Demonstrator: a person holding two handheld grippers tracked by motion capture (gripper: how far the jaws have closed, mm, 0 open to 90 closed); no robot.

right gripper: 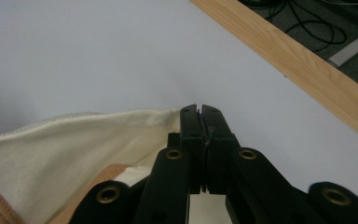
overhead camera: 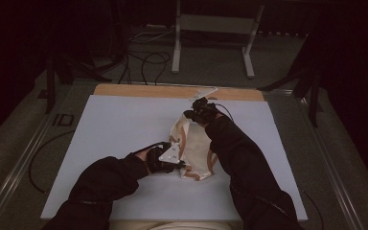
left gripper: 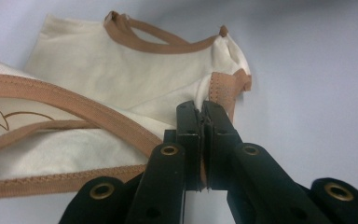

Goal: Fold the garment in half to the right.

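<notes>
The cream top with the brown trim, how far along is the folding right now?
Done so far: the cream top is already bunched into a partial fold on the white table cover. In hand: the left tool is shut on a brown-trimmed edge, and the right tool is shut on a plain cream edge. Left, probably: laying it flat and finishing the fold, since it is rumpled.

A lab-like recording room: dark curtains [overhead camera: 9, 57], loose floor cables [overhead camera: 146, 60], a metal stand [overhead camera: 213, 28], a white-topped worktable [overhead camera: 115, 124]
</notes>
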